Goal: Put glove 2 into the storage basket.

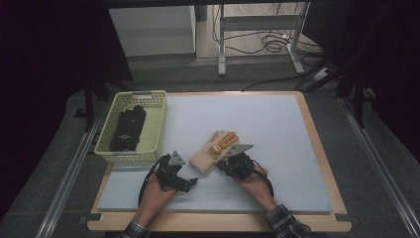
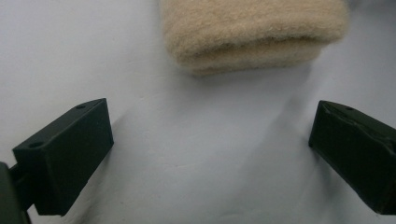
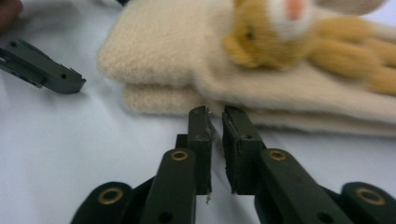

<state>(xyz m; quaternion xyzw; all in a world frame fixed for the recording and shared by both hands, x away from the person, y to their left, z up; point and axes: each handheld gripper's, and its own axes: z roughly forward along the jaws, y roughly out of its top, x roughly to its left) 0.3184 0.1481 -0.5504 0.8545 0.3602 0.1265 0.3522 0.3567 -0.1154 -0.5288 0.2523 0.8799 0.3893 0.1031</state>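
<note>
We see a wooden-edged table point(image 1: 317, 148) topped by a pale blue-grey foam mat point(image 1: 257, 124). At ten o'clock on the mat sits a pale yellow slotted plastic basket point(image 1: 157, 124). Near six o'clock lies a folded cream fleece glove pair with orange animal trim point(image 1: 214, 153), flat on the mat.

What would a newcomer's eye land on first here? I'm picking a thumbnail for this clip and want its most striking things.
First, the cream gloves with an orange bear on top, stacked mid-mat on the pale mat, brightest in the scene. Both grippers flank them: the left gripper stands wide open short of the cuff end, the right gripper has its jaws nearly together at the gloves' edge. At the mat's left edge sits a yellow basket holding dark gloves.
</note>
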